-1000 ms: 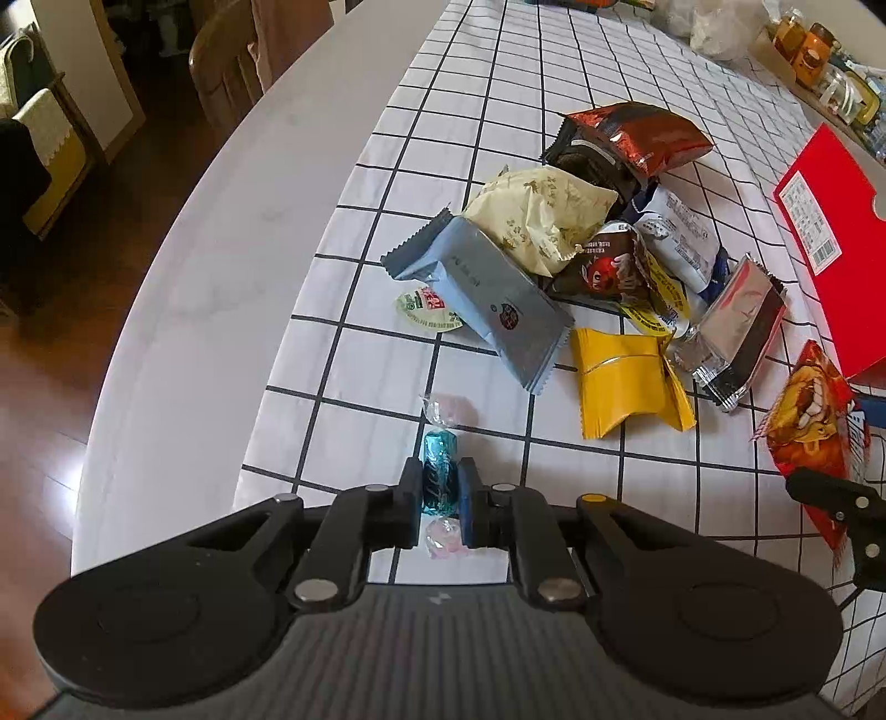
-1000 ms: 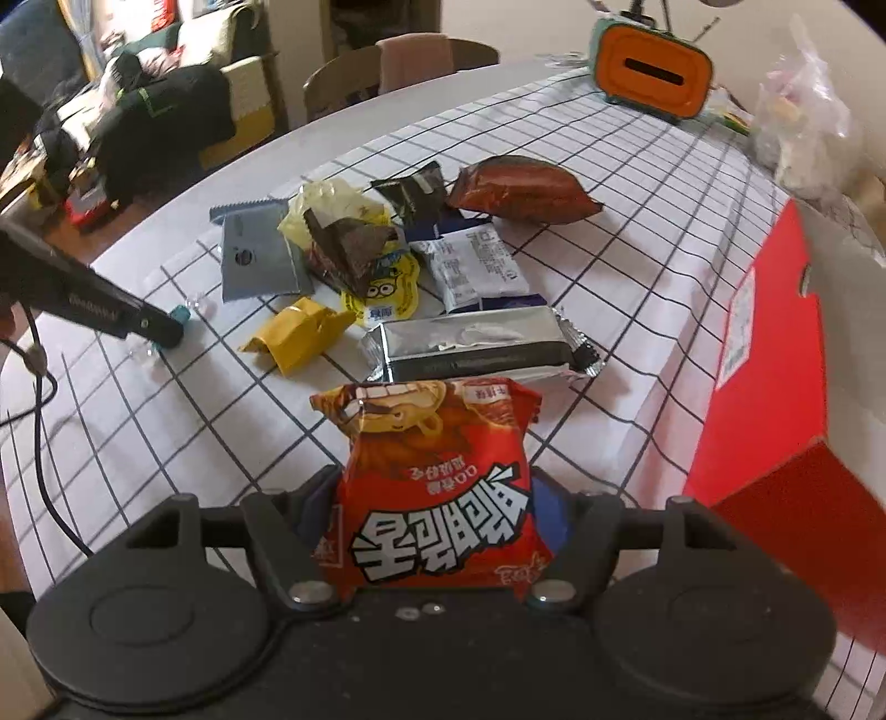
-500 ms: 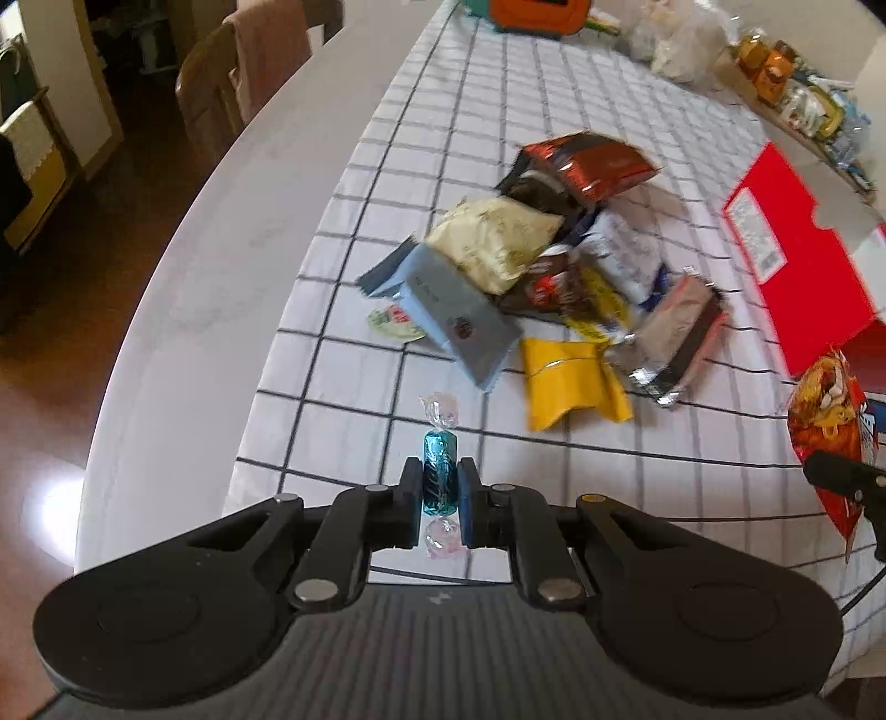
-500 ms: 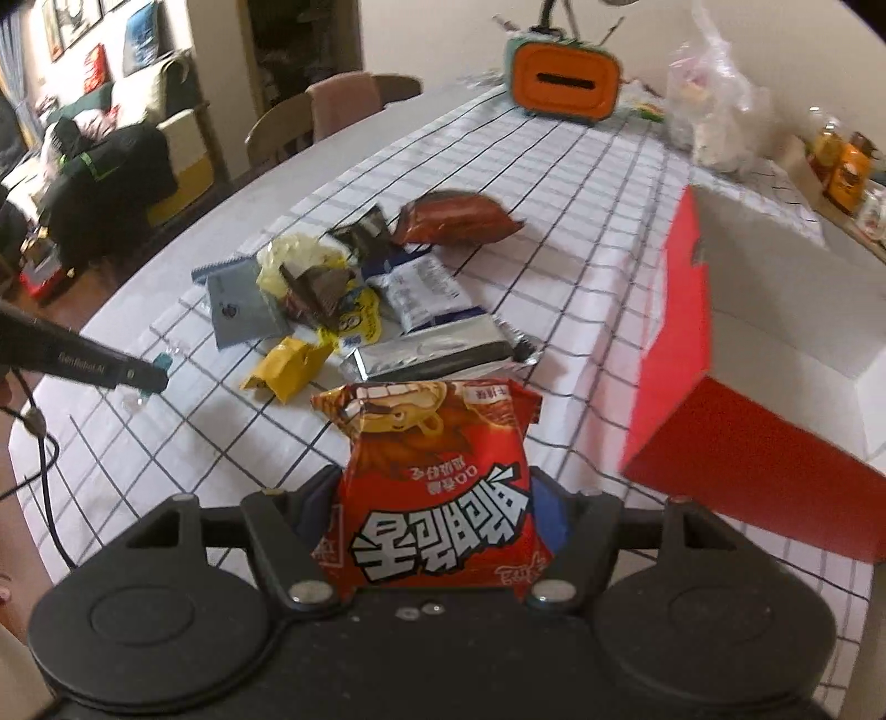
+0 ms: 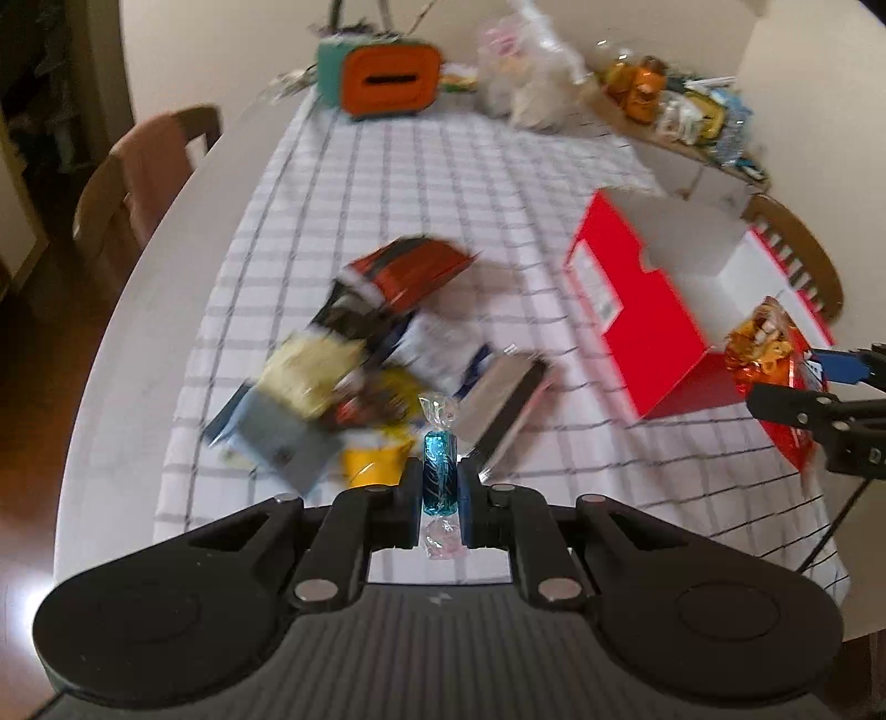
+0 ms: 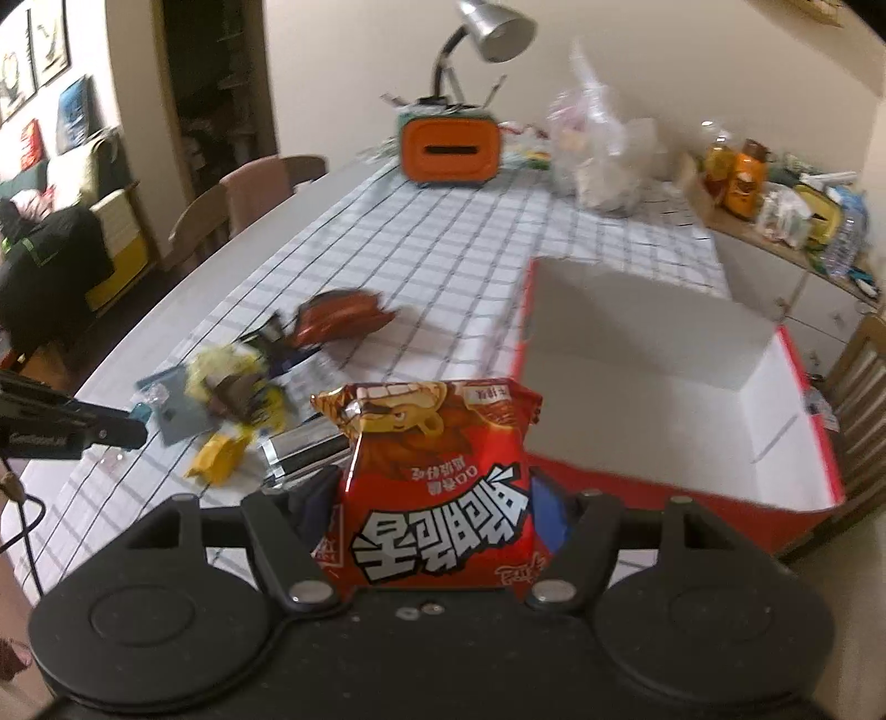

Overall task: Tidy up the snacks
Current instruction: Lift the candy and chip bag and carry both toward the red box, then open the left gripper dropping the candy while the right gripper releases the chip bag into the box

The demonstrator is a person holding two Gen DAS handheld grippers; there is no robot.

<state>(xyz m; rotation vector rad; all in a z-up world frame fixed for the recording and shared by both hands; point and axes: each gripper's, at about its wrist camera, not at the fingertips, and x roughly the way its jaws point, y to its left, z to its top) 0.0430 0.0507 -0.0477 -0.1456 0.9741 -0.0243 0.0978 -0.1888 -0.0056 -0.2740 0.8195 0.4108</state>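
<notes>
A blue-wrapped candy [image 5: 439, 475] with clear twisted ends stands upright between the fingers of the left gripper [image 5: 440, 501], whose jaws are clenched on its middle; it is held above the near edge of the checked tablecloth [image 5: 443, 183], in front of the snack pile. The right gripper [image 6: 437, 520] has its jaws clamped on the lower sides of a red snack bag [image 6: 434, 487] printed with white characters that read upside down in the right wrist view; the bag stands up from the jaws, clear of the table, near the near left corner of the red box. In the left wrist view the same bag [image 5: 775, 365] shows at the far right, just beside the near right end of the red box [image 5: 637, 310].

The box [image 6: 653, 354] is open at the top, white inside, and sits on the right of the cloth. Left of it lies the blurred pile of snacks [image 5: 365, 354]: a dark red packet [image 6: 343, 318] at the far side, a pale yellow packet [image 5: 310, 371], a grey-blue packet [image 5: 277, 437], a yellow packet [image 6: 219, 454] and a silver packet [image 5: 501, 415] nearest the box. At the far end of the table stand an orange tissue holder [image 6: 449, 149], a desk lamp [image 6: 487, 33] behind it, and a clear plastic bag [image 6: 603, 155] to its right. A wooden chair [image 5: 144, 166] stands at the table's left side.
</notes>
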